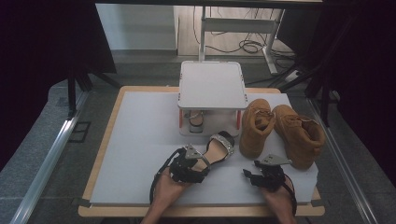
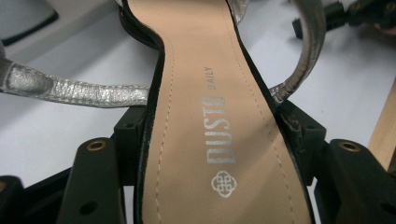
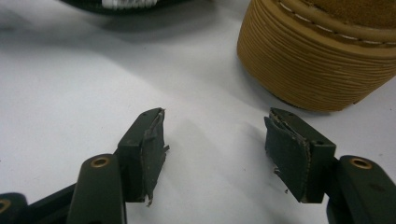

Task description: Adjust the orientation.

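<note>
The left gripper (image 1: 198, 164) clamps a sandal (image 1: 215, 148) by its heel end; in the left gripper view the two black pads (image 2: 299, 135) press against both edges of the tan insole (image 2: 210, 140), so the jaws are closed on the shoe. The sandal lies on the white table (image 1: 140, 140), toe pointing away from the person toward a small white shelf (image 1: 212, 84). Its silver straps (image 2: 79, 89) spread out to either side of the sole. A second sandal (image 1: 196, 120) stands under the shelf.

The right gripper (image 1: 250, 176) rests low over the table near the front edge, its jaws spread apart with nothing between them. A pair of tan boots (image 1: 280, 128) stands just beyond it, right of the shelf. The ribbed sole of one boot (image 3: 317, 60) sits close ahead of the right gripper's pads without touching them.
</note>
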A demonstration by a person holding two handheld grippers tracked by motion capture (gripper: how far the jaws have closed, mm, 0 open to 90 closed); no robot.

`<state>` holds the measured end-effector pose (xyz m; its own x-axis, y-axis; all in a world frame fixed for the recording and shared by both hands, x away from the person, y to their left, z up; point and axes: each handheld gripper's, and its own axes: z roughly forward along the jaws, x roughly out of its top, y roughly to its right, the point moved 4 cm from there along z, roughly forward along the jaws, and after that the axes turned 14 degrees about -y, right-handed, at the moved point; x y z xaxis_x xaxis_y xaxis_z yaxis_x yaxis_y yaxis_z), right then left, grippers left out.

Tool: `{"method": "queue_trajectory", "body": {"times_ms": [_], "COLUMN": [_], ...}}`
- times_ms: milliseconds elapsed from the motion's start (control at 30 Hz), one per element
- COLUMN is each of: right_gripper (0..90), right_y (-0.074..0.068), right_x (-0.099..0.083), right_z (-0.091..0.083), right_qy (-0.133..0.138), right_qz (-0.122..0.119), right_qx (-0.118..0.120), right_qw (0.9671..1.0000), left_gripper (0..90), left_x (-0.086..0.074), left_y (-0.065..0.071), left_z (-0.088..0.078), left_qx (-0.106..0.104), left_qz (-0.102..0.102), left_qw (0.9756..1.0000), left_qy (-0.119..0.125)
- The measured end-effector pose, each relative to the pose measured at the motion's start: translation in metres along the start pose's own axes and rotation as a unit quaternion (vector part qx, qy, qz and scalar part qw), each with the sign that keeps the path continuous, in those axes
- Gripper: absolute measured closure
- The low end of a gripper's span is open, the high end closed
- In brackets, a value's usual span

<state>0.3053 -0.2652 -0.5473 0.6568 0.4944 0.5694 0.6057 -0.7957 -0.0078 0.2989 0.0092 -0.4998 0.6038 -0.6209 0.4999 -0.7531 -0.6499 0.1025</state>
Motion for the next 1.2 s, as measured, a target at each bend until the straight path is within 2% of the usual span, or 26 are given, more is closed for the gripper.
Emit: {"method": "queue_trajectory", "body": {"times_ms": [333,567,600,800,1100,1200], "right_gripper": [37.5,37.5,37.5,37.5,37.5,37.5], "right_y": [0.000,0.000,0.000,0.000,0.000,0.000], "right_x": [0.000,0.000,0.000,0.000,0.000,0.000], "right_z": [0.000,0.000,0.000,0.000,0.000,0.000], "right_qy": [0.000,0.000,0.000,0.000,0.000,-0.001], "right_qz": [0.000,0.000,0.001,0.000,0.001,0.001], "right_qx": [0.000,0.000,0.000,0.000,0.001,0.001], "right_qw": [1.0000,1.0000,1.0000,1.0000,1.0000,1.0000], "left_gripper": [38.9,38.9,38.9,38.9,38.9,38.9], "left_x": [0.010,0.021,0.024,0.034,0.045,0.049], "left_y": [-0.011,-0.023,-0.027,-0.035,-0.038,-0.040], "left_z": [0.002,0.011,0.015,0.022,0.030,0.033], "left_qx": [0.010,0.004,0.001,0.003,0.009,0.010], "left_qz": [-0.025,-0.045,-0.055,-0.071,-0.085,-0.099], "left_qw": [0.9994,0.9985,0.9978,0.9963,0.9947,0.9930], "left_qy": [0.021,0.032,0.038,0.048,0.057,0.064]}}
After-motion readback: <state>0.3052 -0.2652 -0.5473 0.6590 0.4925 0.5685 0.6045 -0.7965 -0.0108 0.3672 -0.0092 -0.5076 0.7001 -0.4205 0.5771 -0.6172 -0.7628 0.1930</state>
